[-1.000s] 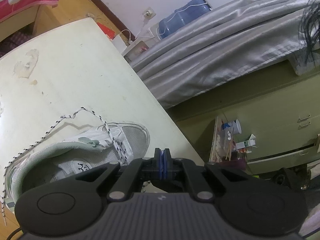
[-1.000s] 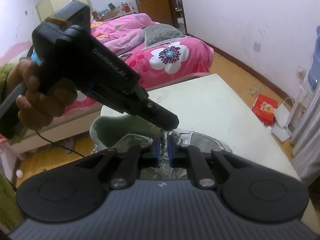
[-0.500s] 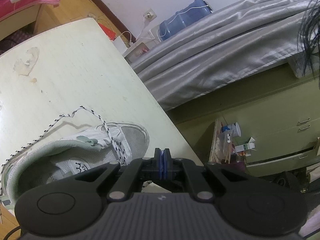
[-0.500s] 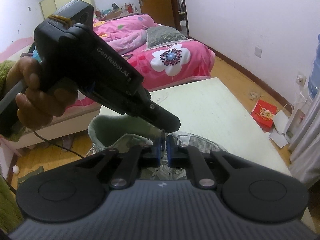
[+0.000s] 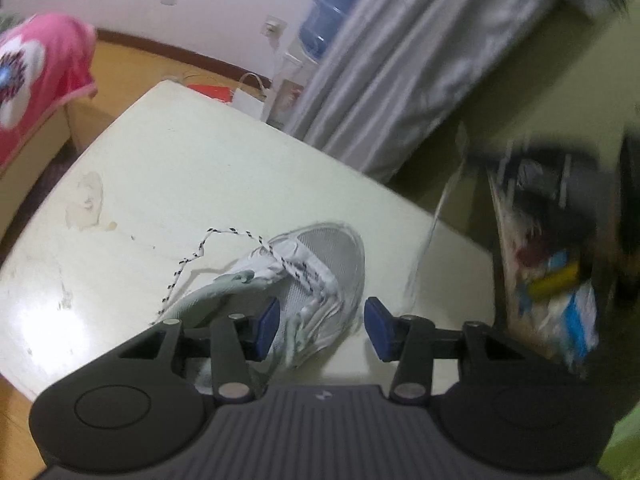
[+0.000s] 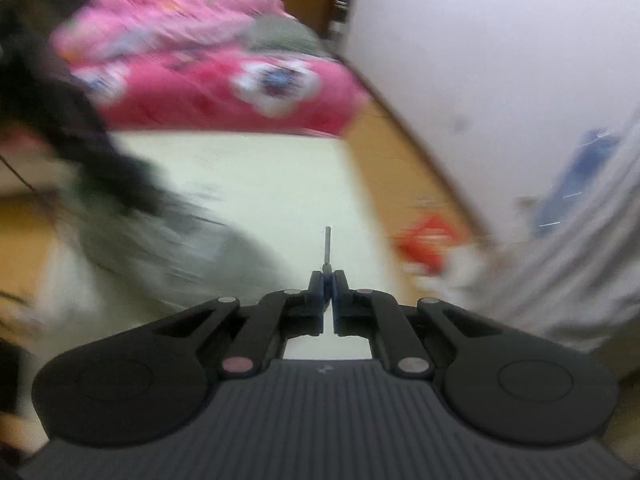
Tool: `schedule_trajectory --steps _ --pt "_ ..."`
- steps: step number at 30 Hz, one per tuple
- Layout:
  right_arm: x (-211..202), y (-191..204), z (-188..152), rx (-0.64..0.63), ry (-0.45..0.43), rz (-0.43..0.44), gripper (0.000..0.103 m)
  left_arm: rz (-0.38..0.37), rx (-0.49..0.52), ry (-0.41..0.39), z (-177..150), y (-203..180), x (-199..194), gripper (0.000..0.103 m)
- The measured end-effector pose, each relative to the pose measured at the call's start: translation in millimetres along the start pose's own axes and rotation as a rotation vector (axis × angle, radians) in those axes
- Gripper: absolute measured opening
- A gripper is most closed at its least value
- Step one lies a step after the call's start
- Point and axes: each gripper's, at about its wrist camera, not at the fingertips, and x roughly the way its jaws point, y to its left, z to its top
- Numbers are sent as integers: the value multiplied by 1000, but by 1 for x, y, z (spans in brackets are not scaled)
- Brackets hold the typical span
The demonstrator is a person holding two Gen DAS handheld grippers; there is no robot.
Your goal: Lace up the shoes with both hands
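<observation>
Left wrist view: left gripper jaws opening, nothing pinched, over white shoe near the table right edge; bare tabletop stretches left. Right gripper clenched on the lace tip; rest blurred.

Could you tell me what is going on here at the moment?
A person is lacing a white sneaker on a pale table with two handheld grippers. The right gripper is shut on the lace's tip. The left gripper is opening above the shoe, its pads gripping nothing. The speckled lace trails loose beside the shoe.
</observation>
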Motion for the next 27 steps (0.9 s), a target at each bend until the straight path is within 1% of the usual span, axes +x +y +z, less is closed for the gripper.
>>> schedule_trajectory --steps 2,5,6,7,8,9,13,15,17,20,23,27 --pt "-2 -29 1 -40 4 -140 3 16 40 21 3 -3 7 46" --pt "-5 -66 10 -57 -31 -323 3 31 77 55 7 -4 18 41" --pt "-6 -72 14 -45 -49 -351 3 34 78 67 8 -4 22 40" --pt "-6 -76 17 -33 -66 -365 3 37 77 76 10 -3 26 34" --pt "-5 -76 20 -19 -82 -352 3 36 76 81 12 -2 29 29" --pt "-3 -73 21 -15 -95 -330 3 37 76 85 12 -2 31 27" --pt "13 -29 17 -91 -116 -153 3 35 86 95 14 4 38 22" --pt "18 -1 12 -102 -124 -14 3 26 98 99 15 6 39 22" --pt "18 27 7 -145 -143 114 3 -1 117 106 16 9 43 22" --pt "17 62 3 -230 -165 265 3 -34 148 113 16 14 49 21" --pt "20 84 -1 -326 -164 338 3 -64 190 105 16 17 52 19" --pt "23 93 3 -372 -158 371 3 -102 240 90 12 21 52 17"
